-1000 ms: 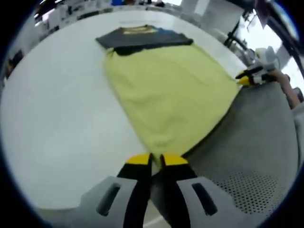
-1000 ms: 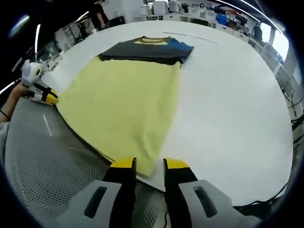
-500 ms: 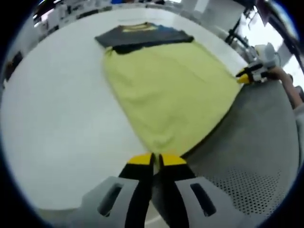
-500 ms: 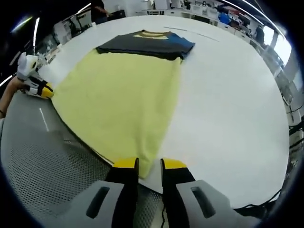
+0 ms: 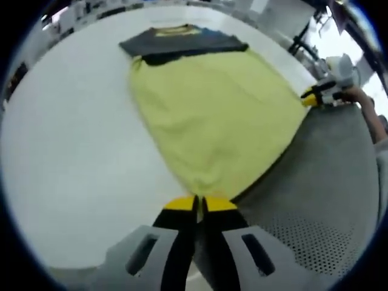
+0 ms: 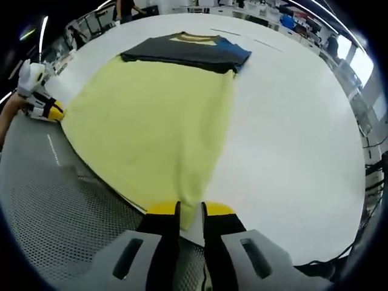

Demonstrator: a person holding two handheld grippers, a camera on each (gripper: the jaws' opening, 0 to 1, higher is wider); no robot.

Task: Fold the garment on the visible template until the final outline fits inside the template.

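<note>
While I hold both lower corners of the garment, the count of items stands as follows.

Item: left gripper (image 5: 195, 203). Jaws nearly together, clamped on the near corner of the yellow cloth just ahead of the tips. It also shows in the right gripper view, far to my left, at the cloth's other corner.

Item: right gripper (image 6: 190, 208). Jaws drawn close, pinching the hem corner that hangs down between them.

Item: garment (image 6: 151, 121). A shirt, its yellow body spread flat and stretching away ahead of both grippers; its dark upper part (image 6: 185, 51) with yellow collar and a blue patch lies farthest from me.

Item: table (image 6: 291, 133). White, round, carrying the garment; bare surface lies to the right of my right gripper.

Item: grey perforated mat (image 6: 54, 206). It lies nearest me, beside both grippers, under the garment's bottom edge. I judge it may be the template, but cannot tell for certain.

Progress, as a judgement: the bottom hem is gripped at both corners and no fold of the yellow body is yet made. Left to do: carry the hem toward the dark end, then narrow the outline until it fits.
</note>
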